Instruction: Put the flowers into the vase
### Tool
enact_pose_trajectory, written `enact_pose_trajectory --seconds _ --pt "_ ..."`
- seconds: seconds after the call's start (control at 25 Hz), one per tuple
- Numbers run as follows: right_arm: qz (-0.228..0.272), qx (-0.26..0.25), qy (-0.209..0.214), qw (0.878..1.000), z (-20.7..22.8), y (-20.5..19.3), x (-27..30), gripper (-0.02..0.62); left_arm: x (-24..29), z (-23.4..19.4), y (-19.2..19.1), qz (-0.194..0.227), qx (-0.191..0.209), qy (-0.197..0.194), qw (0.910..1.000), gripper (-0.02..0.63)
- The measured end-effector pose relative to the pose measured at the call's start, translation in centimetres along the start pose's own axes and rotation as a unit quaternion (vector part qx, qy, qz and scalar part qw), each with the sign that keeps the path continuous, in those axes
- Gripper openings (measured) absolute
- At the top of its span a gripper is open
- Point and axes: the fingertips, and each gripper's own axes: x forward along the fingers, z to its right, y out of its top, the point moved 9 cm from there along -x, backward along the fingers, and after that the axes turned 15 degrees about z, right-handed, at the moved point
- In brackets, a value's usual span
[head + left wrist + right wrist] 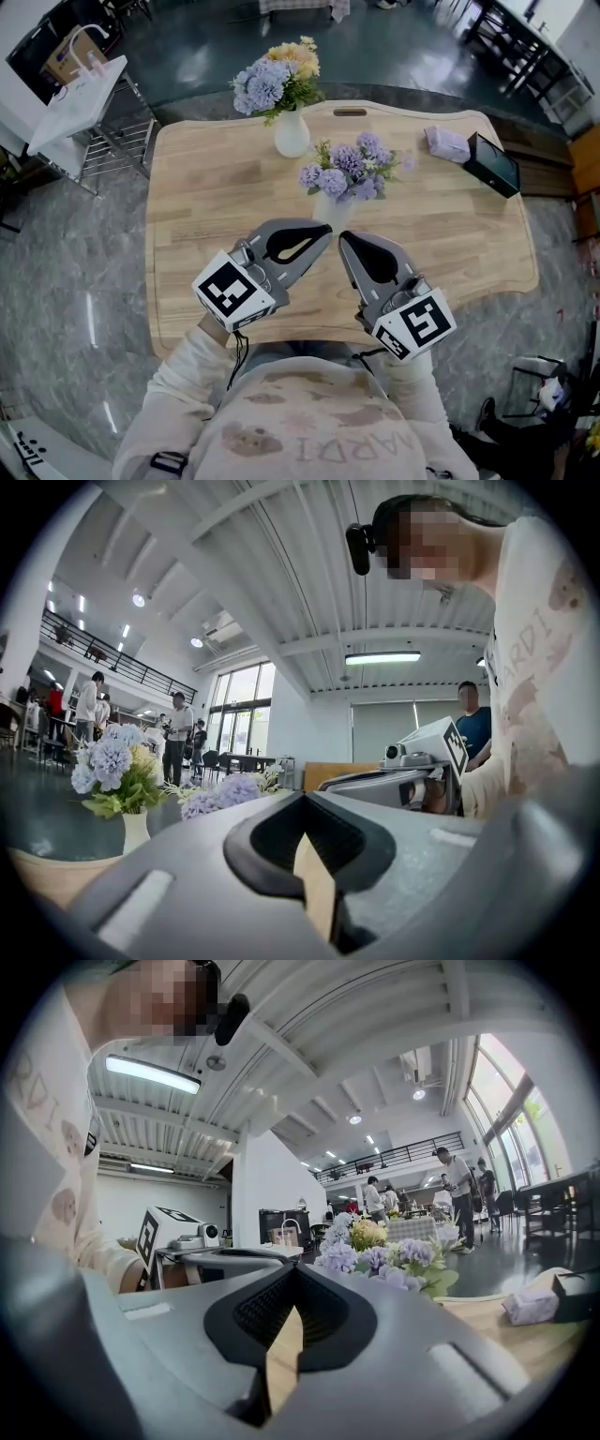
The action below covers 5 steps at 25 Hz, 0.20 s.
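Both grippers sit low at the near edge of the wooden table (216, 197), tips angled in toward each other. The left gripper (323, 236) has its jaws clenched together with nothing between them, and the right gripper (345, 240) is the same, pressed closed and empty.

Just beyond those tips stands the near vase (335, 212), with the purple flowers (349, 171) already standing in it. Farther back, a white vase (292, 134) holds a blue and yellow bouquet (275, 78). No loose stems show on the table, so the job looks done, or close to it.

Here's the danger: the tips are right at the foot of the near vase, and whether they touch it I can't tell. That bunch looks top-heavy, so a small push forward could rock the vase and tip it toward the far one. Backing out calls for a clean pull toward the near edge. A black box (494, 164) and a pale lilac bundle (447, 142) lie well off at the far right, out of harm's way.
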Motion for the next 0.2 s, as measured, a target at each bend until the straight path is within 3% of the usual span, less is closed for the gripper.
enact_pose_trajectory --seconds 0.2 --pt "-0.002 0.001 0.001 1.000 0.02 -0.02 -0.10 0.025 -0.03 -0.08 -0.04 0.002 -0.002 0.004 1.0000 0.000"
